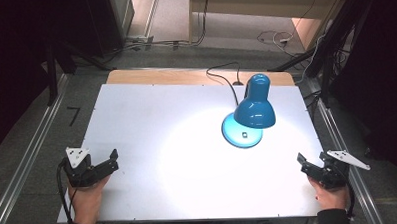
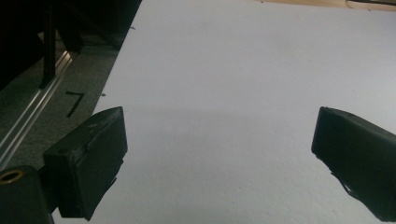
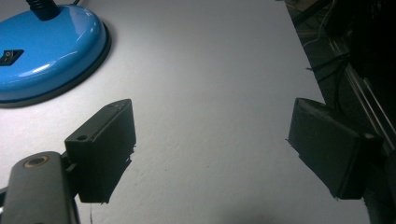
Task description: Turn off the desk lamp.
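I see lamp (image 1: 250, 110) lit on table (image 1: 137, 124). Left gripper (image 1: 105, 163) well left of lamp, jaws spread, empty. Right gripper (image 1: 308, 165) near lamp, to its right, jaws spread, empty.

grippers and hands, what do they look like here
Both grippers are black, each with two blocky black jaws. The left gripper carries a grey three-cornered plate with small dark marks on top, and a black cable trails from it past the hand. The right gripper has the same plate. Dark sleeves show at both wrists.
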